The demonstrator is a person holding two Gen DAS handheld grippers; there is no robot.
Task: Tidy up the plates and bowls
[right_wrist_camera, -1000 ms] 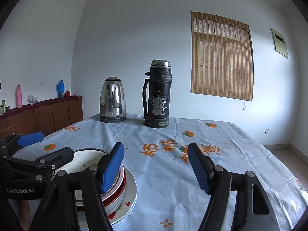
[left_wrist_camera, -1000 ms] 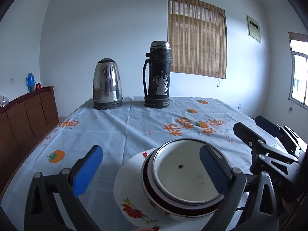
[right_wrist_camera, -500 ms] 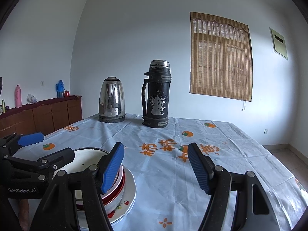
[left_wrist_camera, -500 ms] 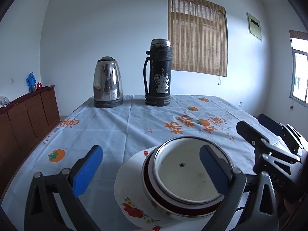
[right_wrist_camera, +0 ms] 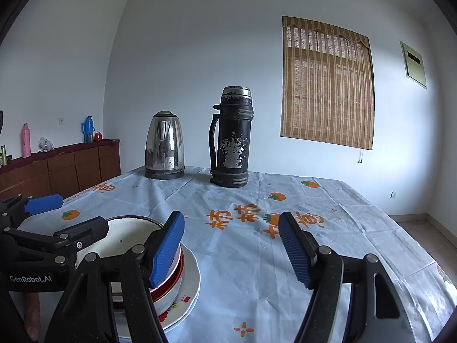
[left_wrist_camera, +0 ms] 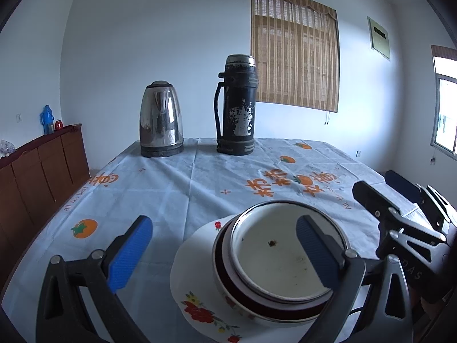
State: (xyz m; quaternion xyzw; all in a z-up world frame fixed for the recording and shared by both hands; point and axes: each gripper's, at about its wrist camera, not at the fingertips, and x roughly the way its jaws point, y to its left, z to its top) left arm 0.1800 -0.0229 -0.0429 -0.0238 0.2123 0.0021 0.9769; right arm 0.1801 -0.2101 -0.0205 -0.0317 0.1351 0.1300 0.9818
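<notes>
A stack stands near the table's front edge: a white floral plate [left_wrist_camera: 194, 263], a red-rimmed bowl [left_wrist_camera: 242, 295] on it, and a white bowl [left_wrist_camera: 271, 265] with a few dark specks nested on top. My left gripper [left_wrist_camera: 224, 253] hovers open above the stack, its right pad over the white bowl and its left pad over the cloth. My right gripper [right_wrist_camera: 231, 248] is open over bare cloth just right of the plate [right_wrist_camera: 191, 271], its left pad beside the white bowl [right_wrist_camera: 128, 230]. Neither holds anything. Each gripper shows in the other's view: right gripper [left_wrist_camera: 377, 183], left gripper [right_wrist_camera: 71, 214].
A steel kettle [left_wrist_camera: 161, 120] and a worn black thermos [left_wrist_camera: 235, 105] stand at the far end of the table, on a pale blue tablecloth [left_wrist_camera: 200, 177] with orange prints. A wooden sideboard [left_wrist_camera: 37, 177] with bottles runs along the left wall.
</notes>
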